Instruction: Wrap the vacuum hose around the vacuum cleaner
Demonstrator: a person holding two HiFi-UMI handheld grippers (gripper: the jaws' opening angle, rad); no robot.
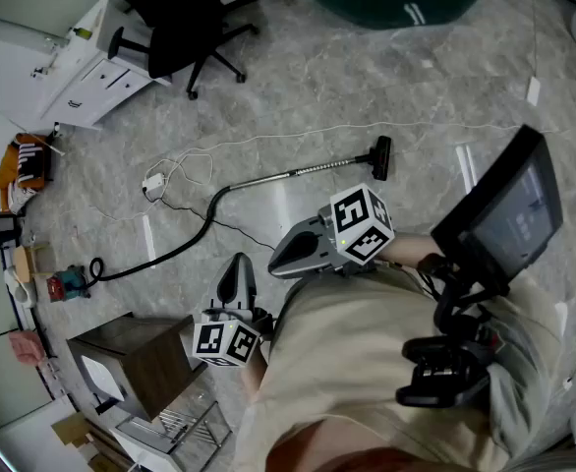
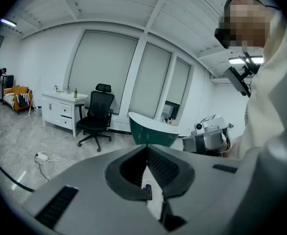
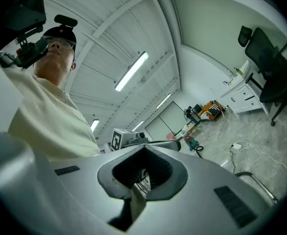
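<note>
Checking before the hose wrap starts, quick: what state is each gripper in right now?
Left gripper: closed, nothing between its jaws.
Right gripper: closed, nothing between its jaws.

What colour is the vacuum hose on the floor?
Black; the hose shows best in the head view.

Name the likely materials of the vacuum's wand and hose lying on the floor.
Wand: looks like metal, a polished silver tube with bright glints along its length. Hose: probably flexible plastic or rubber, matte black, lying in a loose curve.
</note>
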